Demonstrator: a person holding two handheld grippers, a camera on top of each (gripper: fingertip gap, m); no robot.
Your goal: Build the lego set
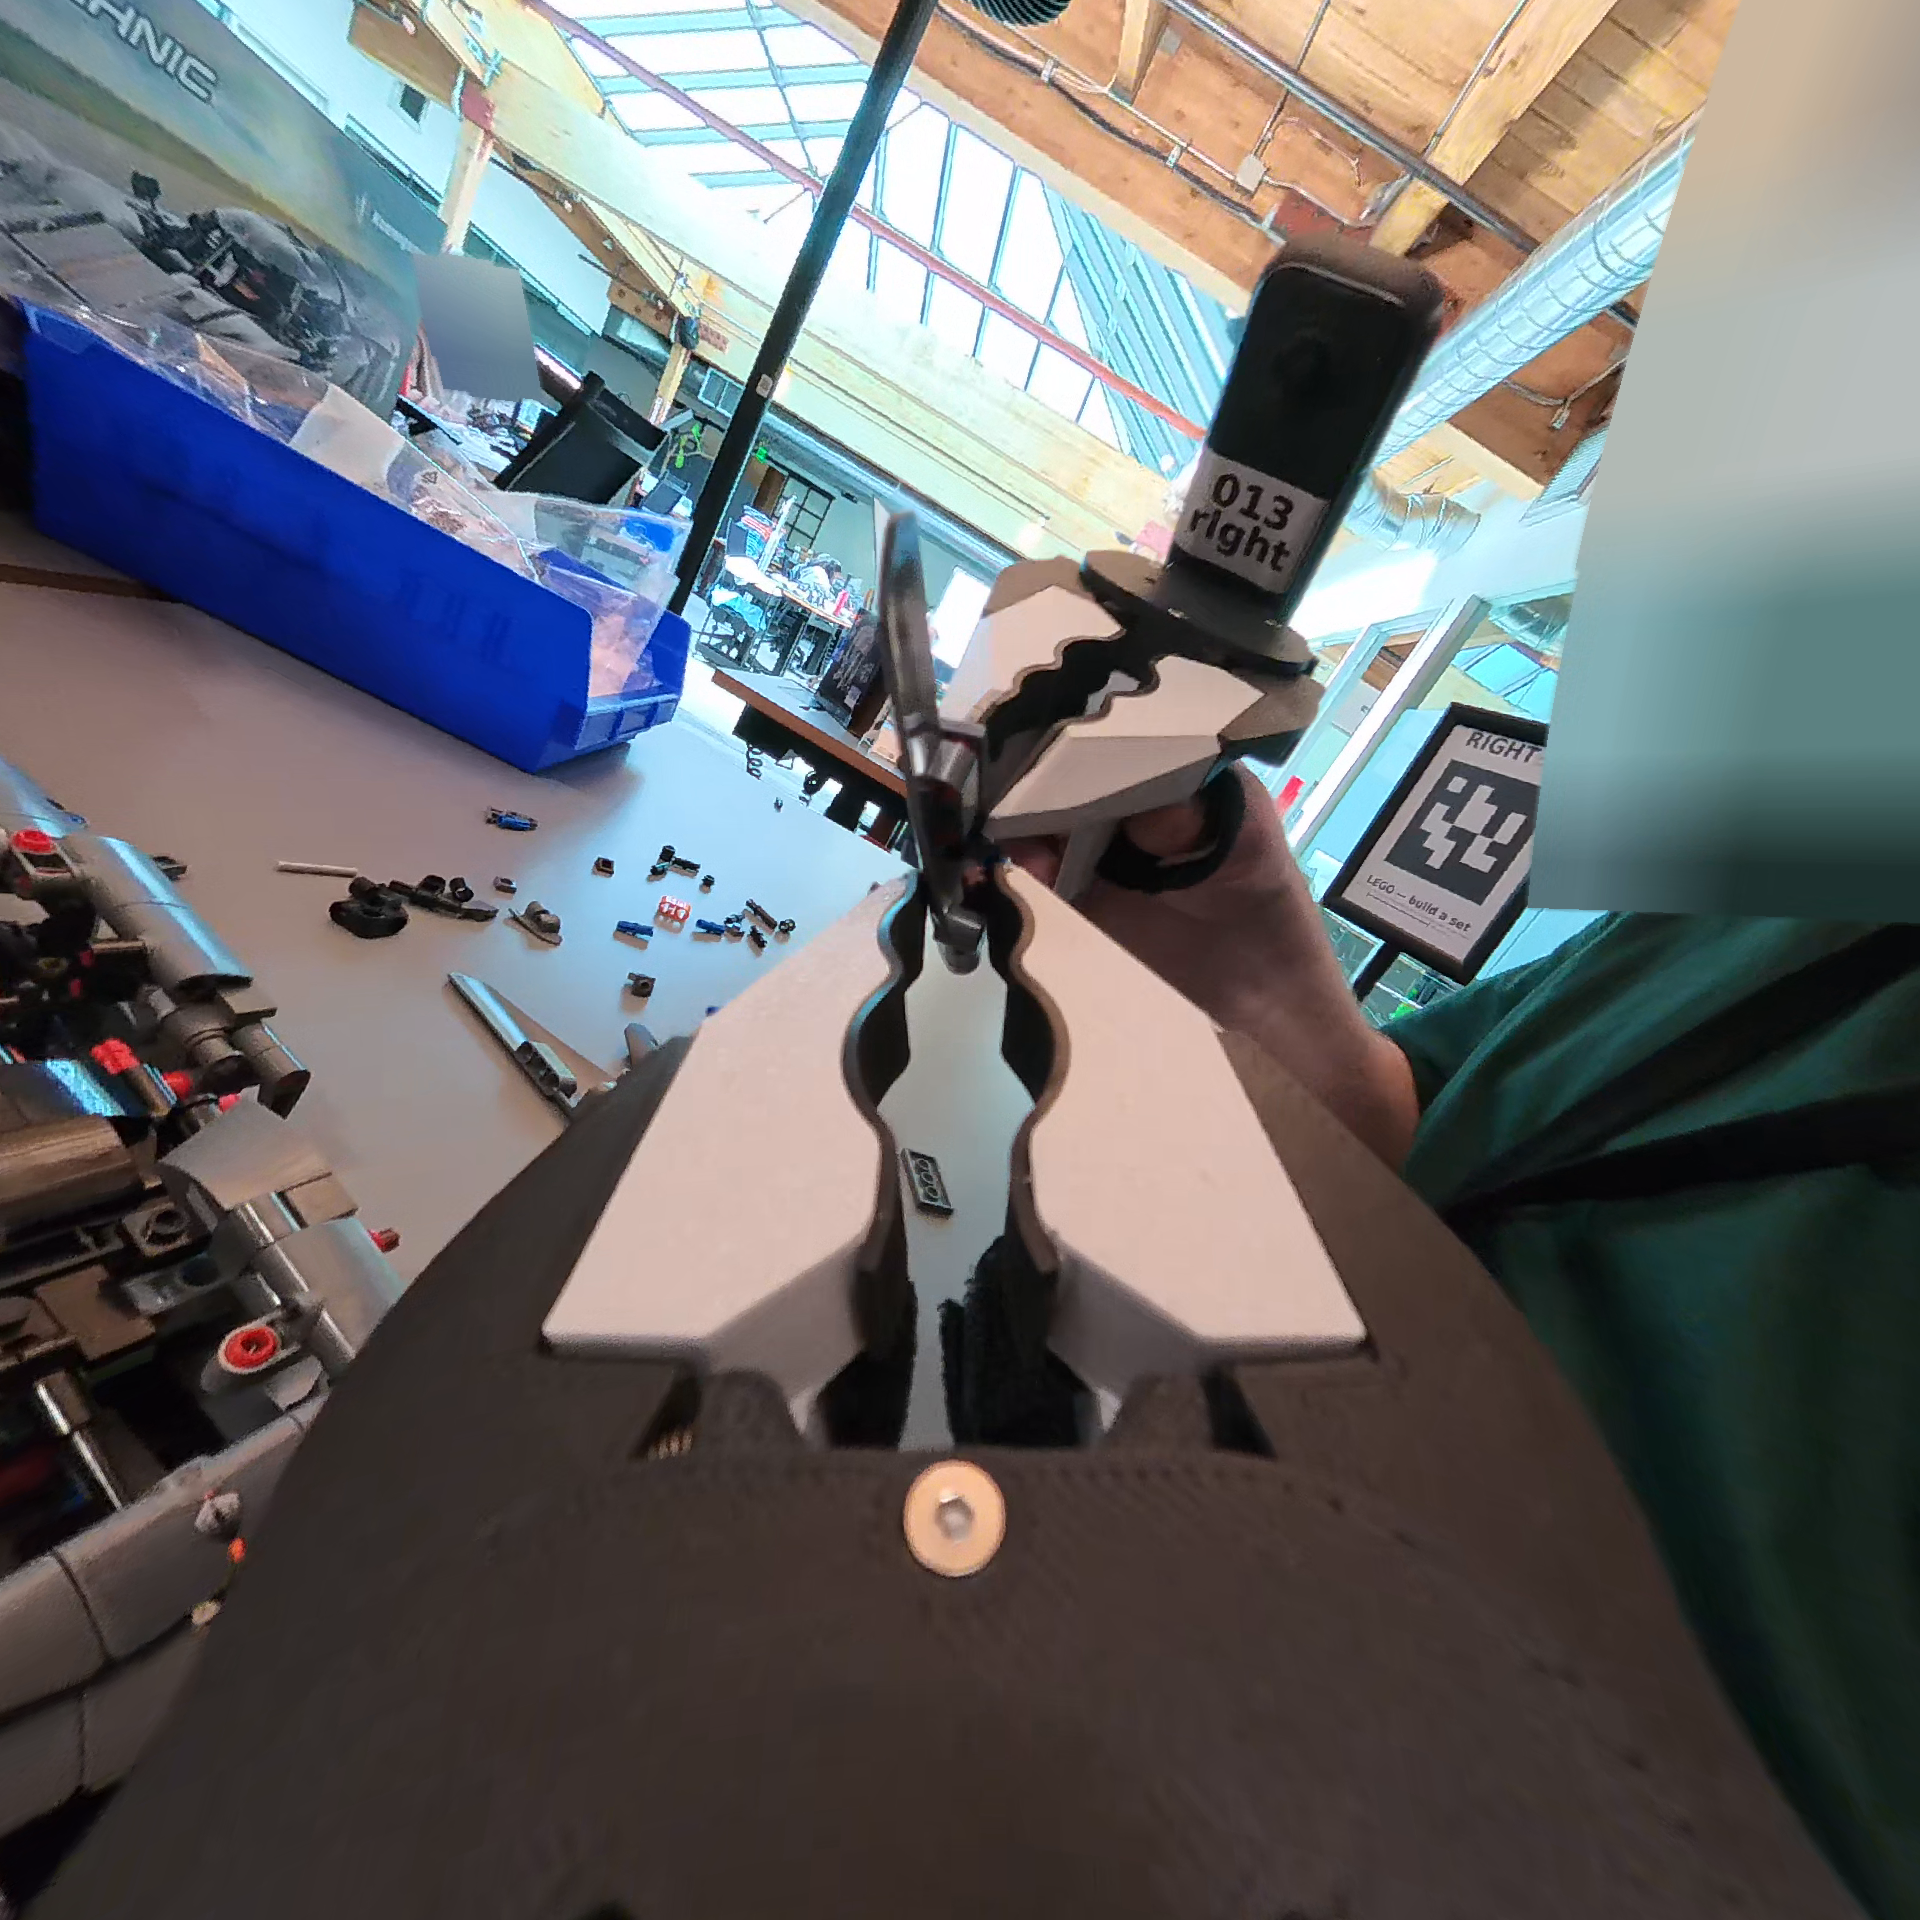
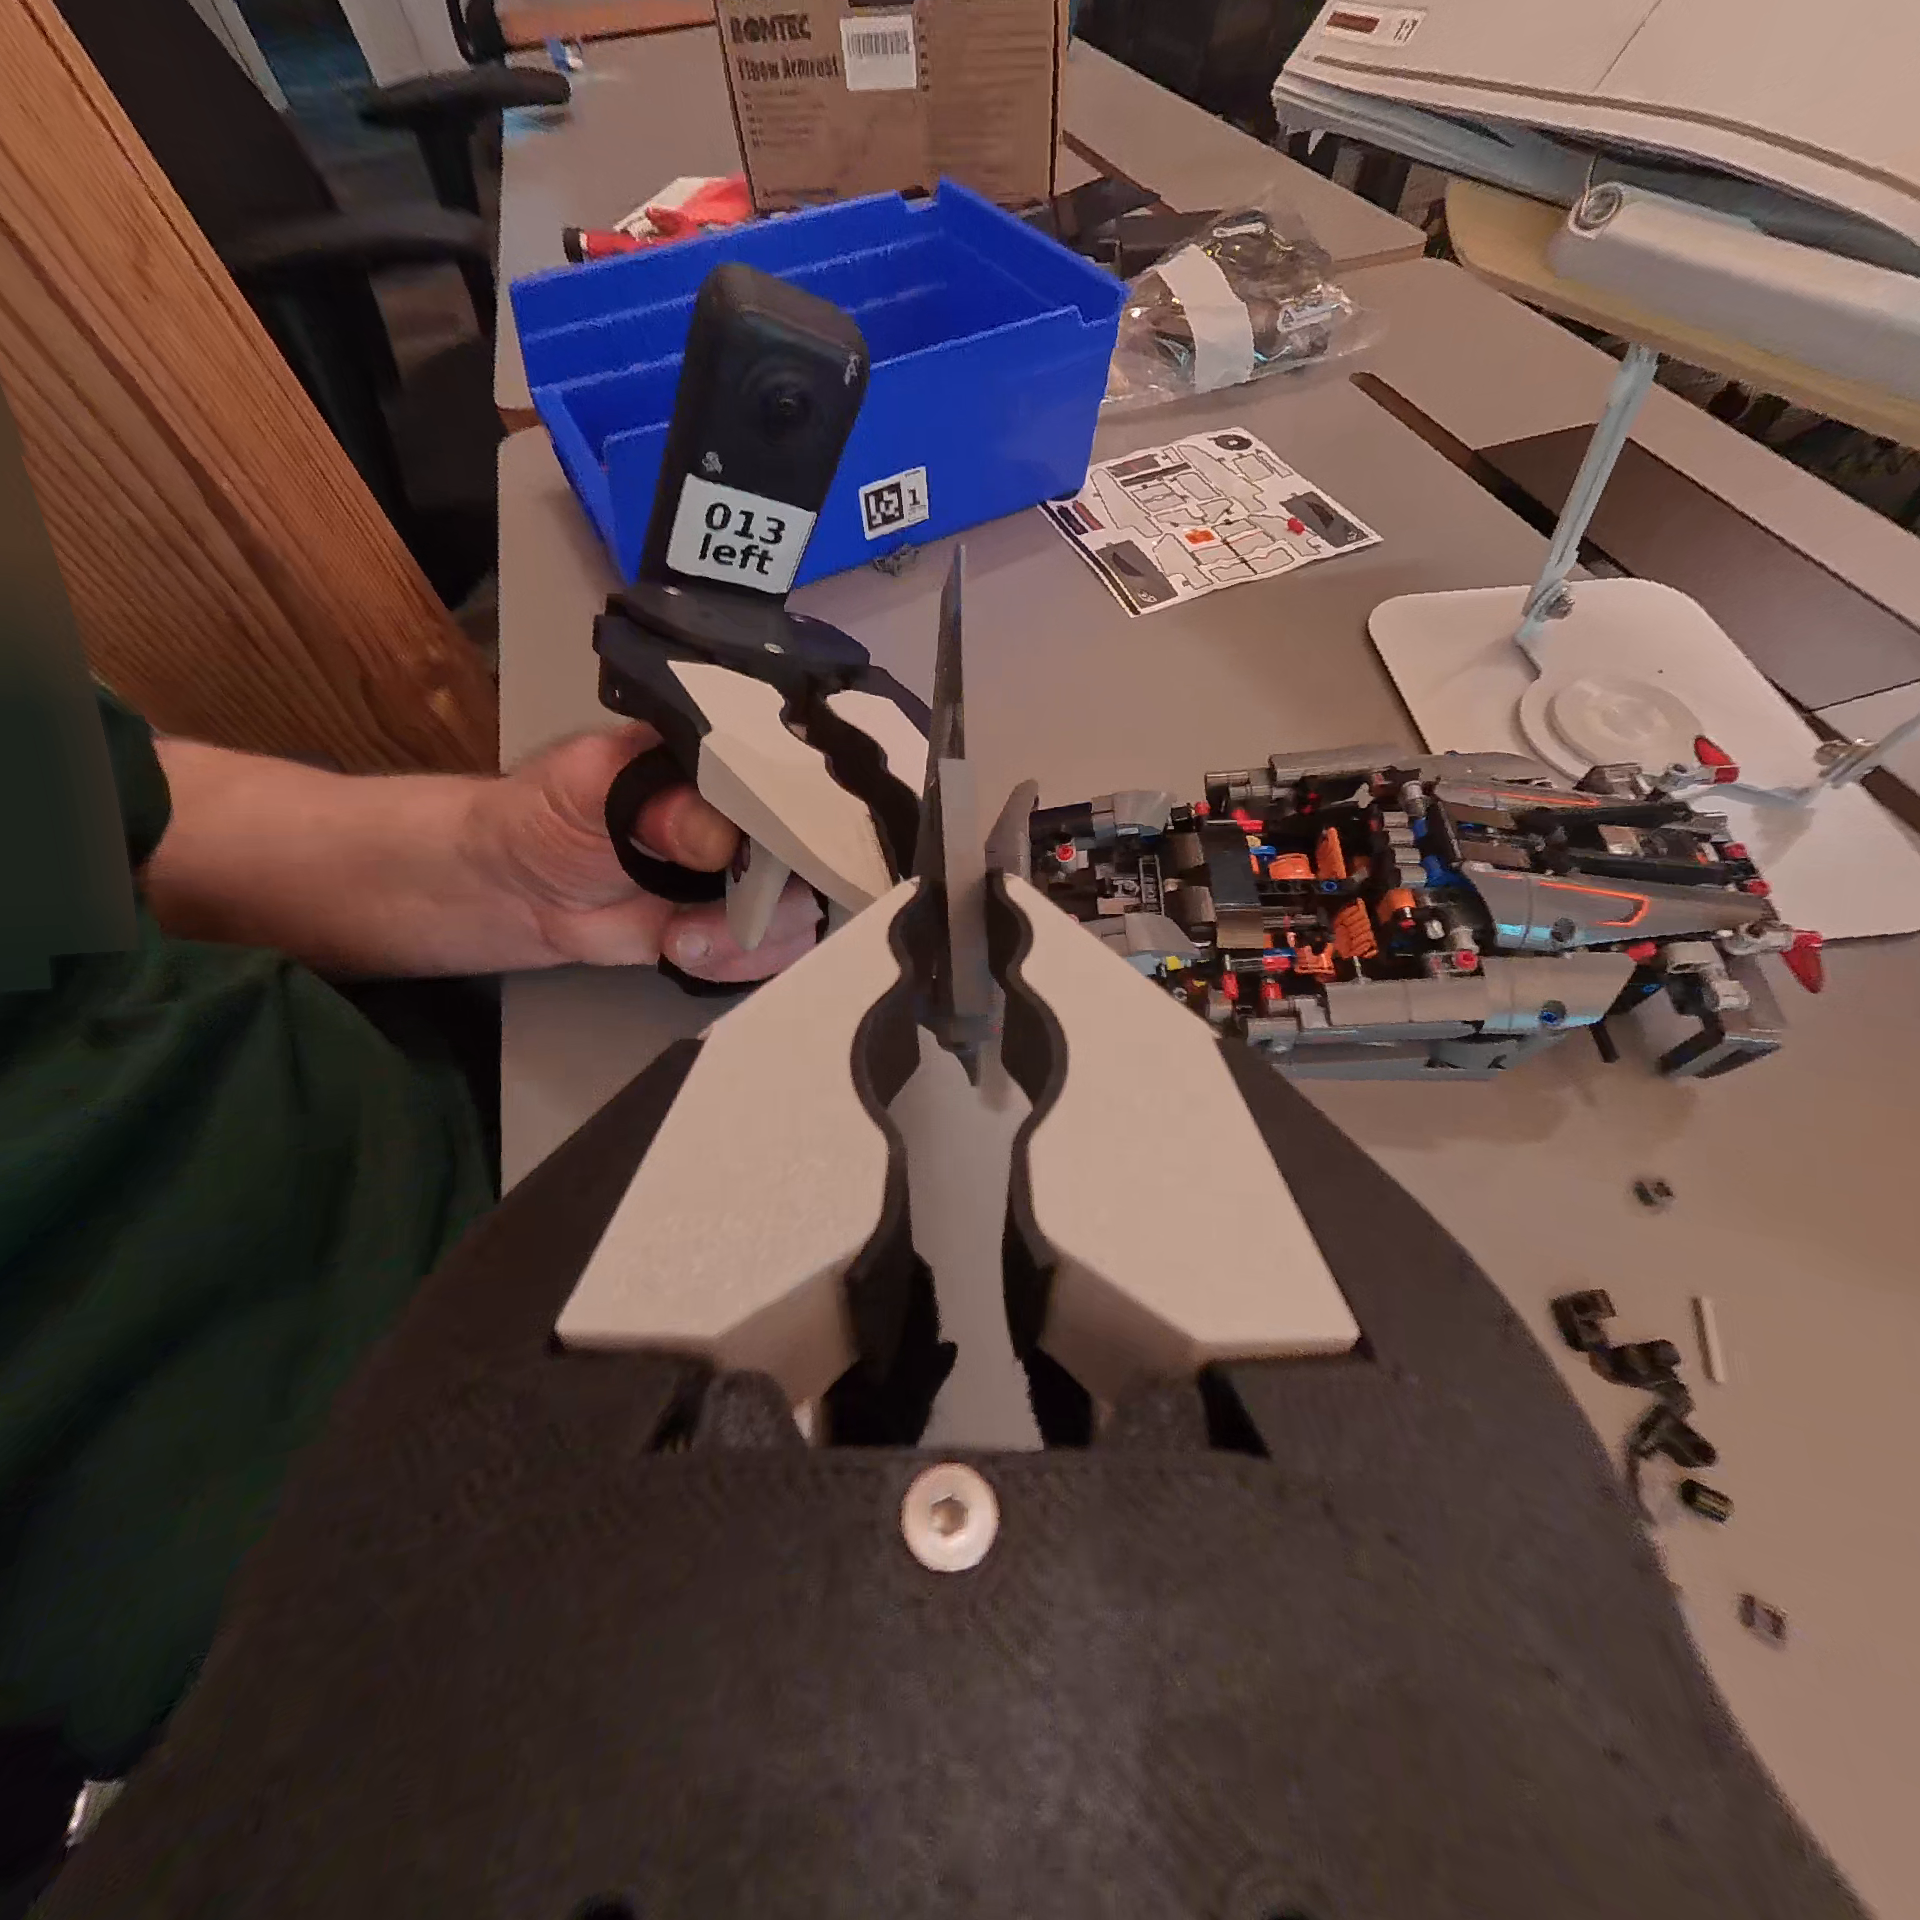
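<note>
A grey tabletop point(image 2: 1195, 727) is shown from two gripper-mounted cameras. The largest object on it is a half-built lego car point(image 2: 1455, 904), grey and black with orange and red parts showing inside its open frame. It lies lengthwise across the tabletop, its long axis running left to right in the right wrist view, near the base of a white stand point(image 2: 1579, 675). A blue bin point(image 2: 935, 343) sits toward the far edge, with a sticker sheet point(image 2: 1210, 514) lying flat beside it. Loose small pieces point(image 1: 665, 909) are scattered over the tabletop between the bin and the car.

Both grippers are raised above the tabletop, held out in front of a person in a green top, tips meeting. The left gripper point(image 1: 951, 920) is gripped by a hand point(image 2: 582, 862) with a finger through its black ring; the right gripper point(image 2: 951, 904) is held likewise by the other hand point(image 1: 1216, 904).

Between them, a thin dark grey lego panel point(image 2: 951, 790) is seen edge-on. It stands nearly upright, its long axis vertical, narrowing to a point at the top. The right jaws are clamped on its lower part. The left jaws are closed around a small grey connector point(image 1: 961, 940) at its bottom end.
</note>
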